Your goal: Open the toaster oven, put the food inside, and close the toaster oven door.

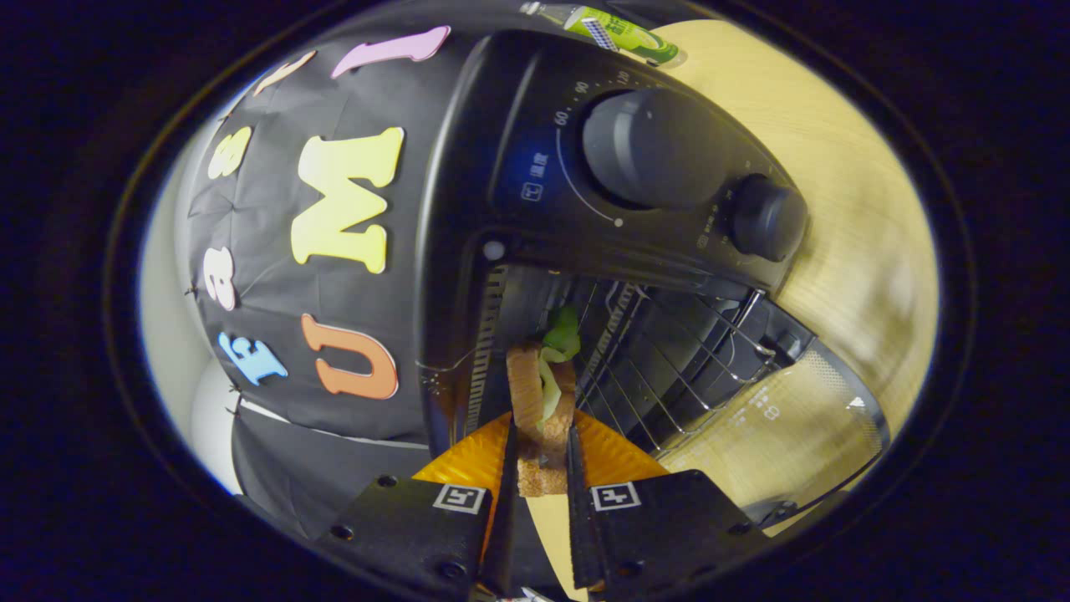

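A black toaster oven (535,167) fills the middle of the gripper view, tilted sideways, with two dark knobs (648,146) on its control panel. Its glass door (794,426) hangs open, showing the wire rack (669,368) inside. My gripper (542,443) is shut on a sandwich (542,393) of brown bread with green lettuce sticking out. Both fingers press the bread from either side. The sandwich's far end reaches into the oven's opening, over the near end of the rack.
The oven stands on a light wooden table (836,184). A green tube-like object (623,32) lies on the table beyond the oven. Black cloth wall (334,318) hangs beside the oven.
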{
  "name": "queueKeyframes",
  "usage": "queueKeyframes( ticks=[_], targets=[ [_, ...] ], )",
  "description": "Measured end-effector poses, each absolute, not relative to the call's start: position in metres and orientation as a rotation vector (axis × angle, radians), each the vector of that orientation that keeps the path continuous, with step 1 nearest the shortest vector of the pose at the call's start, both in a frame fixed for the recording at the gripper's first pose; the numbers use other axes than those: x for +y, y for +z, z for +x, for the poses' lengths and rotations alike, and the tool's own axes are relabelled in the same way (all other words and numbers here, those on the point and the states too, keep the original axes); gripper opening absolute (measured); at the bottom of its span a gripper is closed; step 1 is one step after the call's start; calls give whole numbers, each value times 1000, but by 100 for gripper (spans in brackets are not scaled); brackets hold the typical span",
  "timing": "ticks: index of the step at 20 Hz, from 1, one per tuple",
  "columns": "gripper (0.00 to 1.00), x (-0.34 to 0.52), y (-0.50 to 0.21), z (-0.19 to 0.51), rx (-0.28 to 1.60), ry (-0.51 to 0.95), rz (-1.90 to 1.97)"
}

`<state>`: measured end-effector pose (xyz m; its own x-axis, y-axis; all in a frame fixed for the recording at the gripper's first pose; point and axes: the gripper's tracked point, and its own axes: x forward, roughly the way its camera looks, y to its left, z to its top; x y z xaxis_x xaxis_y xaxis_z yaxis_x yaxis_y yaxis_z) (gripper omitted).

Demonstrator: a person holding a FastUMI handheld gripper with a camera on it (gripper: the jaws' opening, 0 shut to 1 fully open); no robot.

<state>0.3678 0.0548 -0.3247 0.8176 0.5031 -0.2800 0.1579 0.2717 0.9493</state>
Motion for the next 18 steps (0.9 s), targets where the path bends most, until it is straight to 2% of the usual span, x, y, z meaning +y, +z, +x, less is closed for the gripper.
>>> queueKeyframes(
  ticks=[4,7,8,11,12,16,18],
  targets=[
    [33,59,-332,375,575,216,1285],
    [38,70,-329,371,587,205,1172],
    [47,71,-331,372,595,206,1118],
    [61,81,-340,362,664,218,975],
    [72,85,-344,356,687,215,933],
    [94,82,-351,334,732,218,758],
    [100,79,-344,321,729,224,684]
  ],
)
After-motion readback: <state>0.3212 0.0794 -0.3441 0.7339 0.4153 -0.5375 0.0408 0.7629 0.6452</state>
